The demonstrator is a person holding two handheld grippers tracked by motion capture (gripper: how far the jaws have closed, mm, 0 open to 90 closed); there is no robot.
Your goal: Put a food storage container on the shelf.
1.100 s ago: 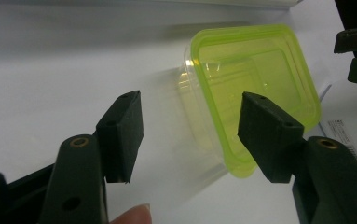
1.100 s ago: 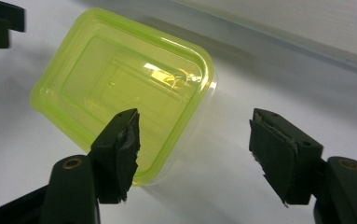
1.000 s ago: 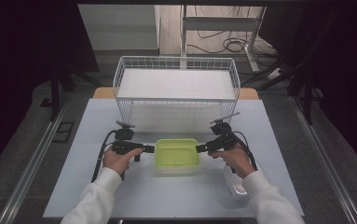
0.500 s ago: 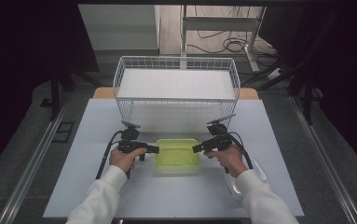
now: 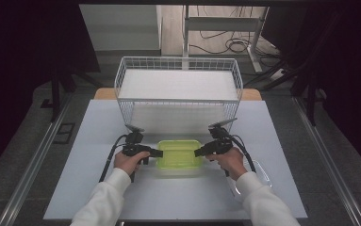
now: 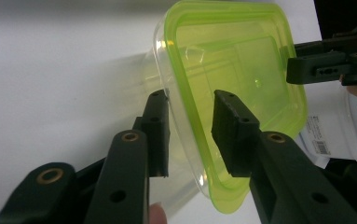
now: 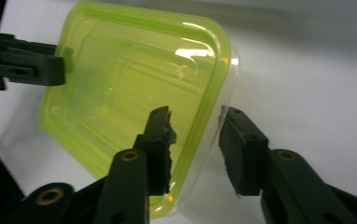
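I'm closing the left gripper [image 6: 188,135] and right gripper [image 7: 195,149] over opposite rims of the green container [image 5: 179,154]; both spread, not yet pinching, squeezing evenly before lifting.

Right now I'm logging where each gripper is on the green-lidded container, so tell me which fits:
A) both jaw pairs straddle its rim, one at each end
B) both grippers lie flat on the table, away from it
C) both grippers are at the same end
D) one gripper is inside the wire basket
A: the left gripper and right gripper each have the rim of the green-lidded container between their jaws, at opposite ends.
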